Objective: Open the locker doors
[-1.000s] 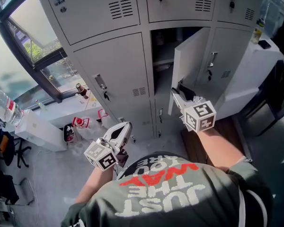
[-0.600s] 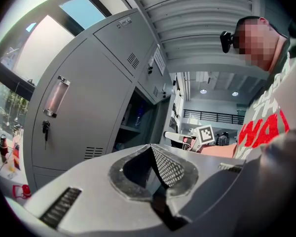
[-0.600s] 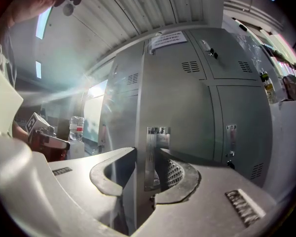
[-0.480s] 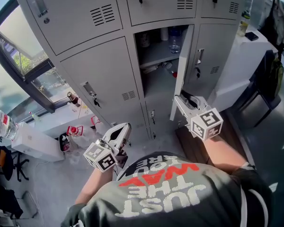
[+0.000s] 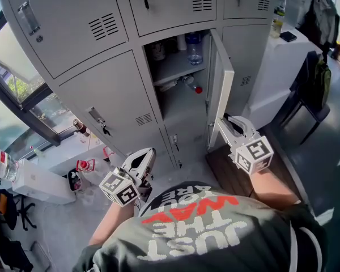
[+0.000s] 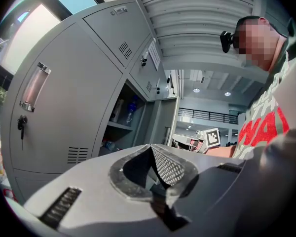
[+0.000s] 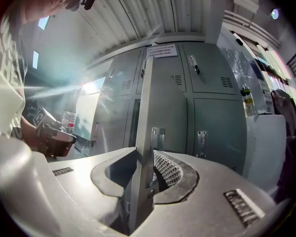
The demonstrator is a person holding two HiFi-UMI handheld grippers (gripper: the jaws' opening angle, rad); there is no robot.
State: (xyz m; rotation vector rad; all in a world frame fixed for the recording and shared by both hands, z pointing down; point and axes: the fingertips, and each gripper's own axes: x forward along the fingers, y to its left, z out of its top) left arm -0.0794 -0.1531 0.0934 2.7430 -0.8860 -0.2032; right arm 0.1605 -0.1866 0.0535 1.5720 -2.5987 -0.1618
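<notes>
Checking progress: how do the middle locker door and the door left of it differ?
The middle door stands swung open, baring a shelf with bottles; the left door is shut. The left door lies flush, vent showing; the middle door juts outward. Both are grey metal.

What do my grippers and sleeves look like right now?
The left gripper and right gripper are pale grey, tapered, with mesh-textured pads and a white cube of black square markers each. Short dark grey-green sleeves. The right jaws have just been closing with the door edge between them.

door (image 5: 221,86) right of compartment (image 5: 181,103) | bottle (image 5: 194,45) on shelf (image 5: 173,68) inside | right tongs (image 5: 223,120) astride door edge
</notes>
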